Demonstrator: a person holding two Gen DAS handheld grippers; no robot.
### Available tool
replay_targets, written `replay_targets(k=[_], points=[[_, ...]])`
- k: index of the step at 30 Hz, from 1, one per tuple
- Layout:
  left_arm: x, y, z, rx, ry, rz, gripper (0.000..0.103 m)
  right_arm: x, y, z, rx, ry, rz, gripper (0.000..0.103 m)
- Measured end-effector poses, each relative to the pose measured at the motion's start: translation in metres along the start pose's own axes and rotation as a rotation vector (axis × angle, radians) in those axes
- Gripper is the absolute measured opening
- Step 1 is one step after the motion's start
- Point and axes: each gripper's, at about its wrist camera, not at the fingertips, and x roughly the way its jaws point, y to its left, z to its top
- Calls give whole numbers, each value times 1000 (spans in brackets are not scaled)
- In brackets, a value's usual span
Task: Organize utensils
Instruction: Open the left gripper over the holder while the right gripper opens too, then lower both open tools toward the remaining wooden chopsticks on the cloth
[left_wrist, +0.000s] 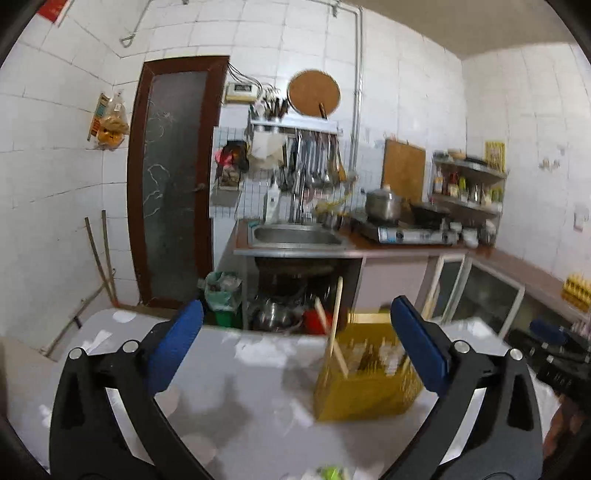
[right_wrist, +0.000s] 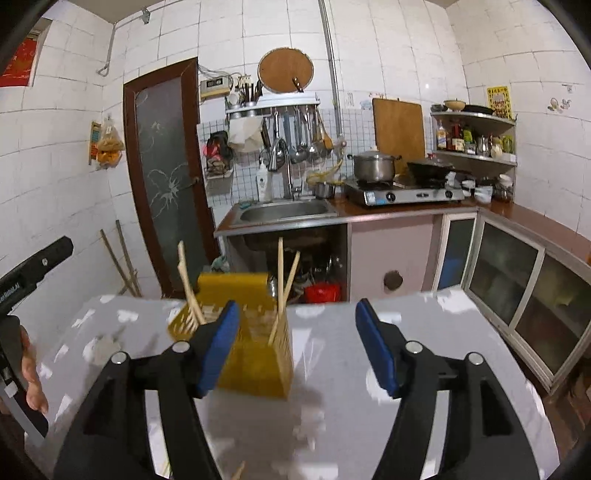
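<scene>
Both black two-finger grippers with blue pads fill the near foreground, left gripper (left_wrist: 295, 347) and right gripper (right_wrist: 297, 343) alike spread wide and grasping nothing, touching nothing; beneath them lies the glossy grey-white table (right_wrist: 332, 424); on it stands the yellow slotted plastic utensil holder (right_wrist: 255, 350), just ahead of the right gripper's left pad, upright, with pale wooden chopsticks (right_wrist: 280, 284) leaning inside; by my judgement the step is fetching another loose utensil, so the next move calls for finding one, perhaps the pale stick (right_wrist: 238, 470) at the table's near edge, and closing on it squarely.
</scene>
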Motion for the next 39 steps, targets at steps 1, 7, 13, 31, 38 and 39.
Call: replay_targets(k=[1, 7, 13, 31, 38, 39], points=[[-8, 0, -8, 20, 21, 5, 98, -4, -1, -3, -1, 5, 1, 67], [-28, 0, -51, 37, 102, 1, 98, -19, 1, -41, -12, 59, 4, 70], [-19, 6, -101, 33, 215, 20, 98, -2, -3, -88, -11, 173, -3, 71], [39, 8, -200, 34, 512, 55, 98, 53, 18, -172, -98, 456, -2, 50], [44, 12, -207, -1, 558, 33, 98, 56, 25, -176, -112, 492, -10, 31], [43, 12, -207, -4, 561, 29, 98, 56, 26, -177, -117, 492, -14, 26]])
